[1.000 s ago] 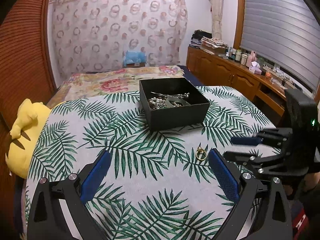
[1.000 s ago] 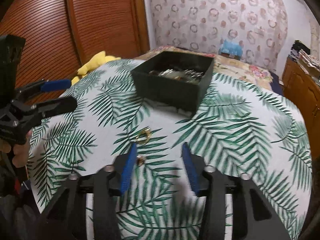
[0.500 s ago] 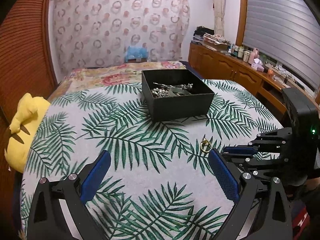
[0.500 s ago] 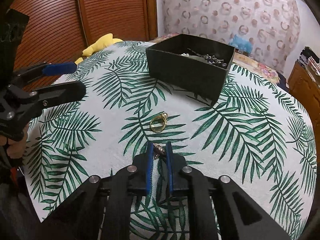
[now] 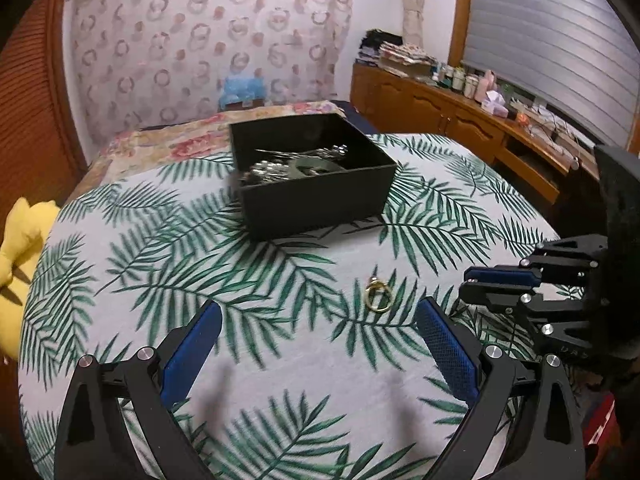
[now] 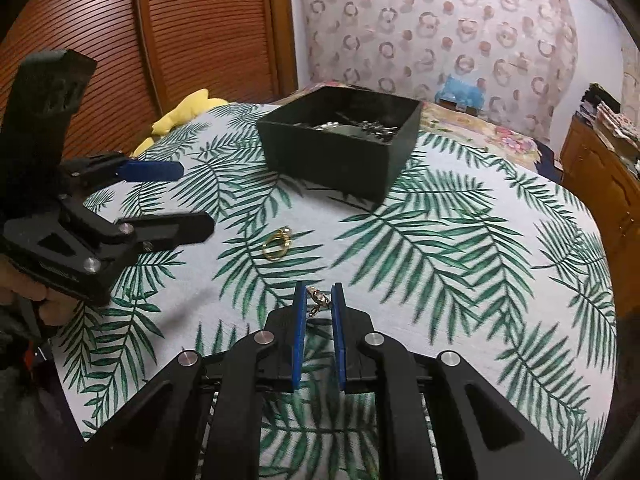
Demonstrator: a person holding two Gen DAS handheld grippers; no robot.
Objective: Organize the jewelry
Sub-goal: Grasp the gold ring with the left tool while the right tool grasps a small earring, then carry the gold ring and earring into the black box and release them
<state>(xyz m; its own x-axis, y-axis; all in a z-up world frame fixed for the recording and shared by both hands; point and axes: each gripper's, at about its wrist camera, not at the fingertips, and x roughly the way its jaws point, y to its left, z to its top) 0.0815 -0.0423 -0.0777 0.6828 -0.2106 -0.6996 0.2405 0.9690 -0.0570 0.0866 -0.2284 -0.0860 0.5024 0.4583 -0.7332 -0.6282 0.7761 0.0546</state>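
Observation:
A black jewelry box [image 5: 312,176] with silver pieces inside stands at the far middle of the leaf-print tablecloth [image 5: 248,264]; it also shows in the right wrist view [image 6: 340,152]. A gold ring [image 5: 378,300] lies on the cloth in front of the box, also in the right wrist view [image 6: 277,245]. My right gripper [image 6: 319,300] is shut on a small earring [image 6: 317,300], held just above the cloth; it shows at the right of the left wrist view [image 5: 472,286]. My left gripper [image 5: 318,334] is open and empty, near the ring; it also shows in the right wrist view [image 6: 188,200].
A yellow plush toy [image 5: 20,240] lies at the table's left edge. A flowered bed [image 5: 200,140] lies behind the table. Wooden cabinets [image 5: 460,120] with clutter run along the right wall. A slatted wooden door [image 6: 180,40] stands on the left.
My right gripper has closed on the small earring and lifted it slightly. Both grippers have shifted a little; the gold ring has stayed on the cloth.

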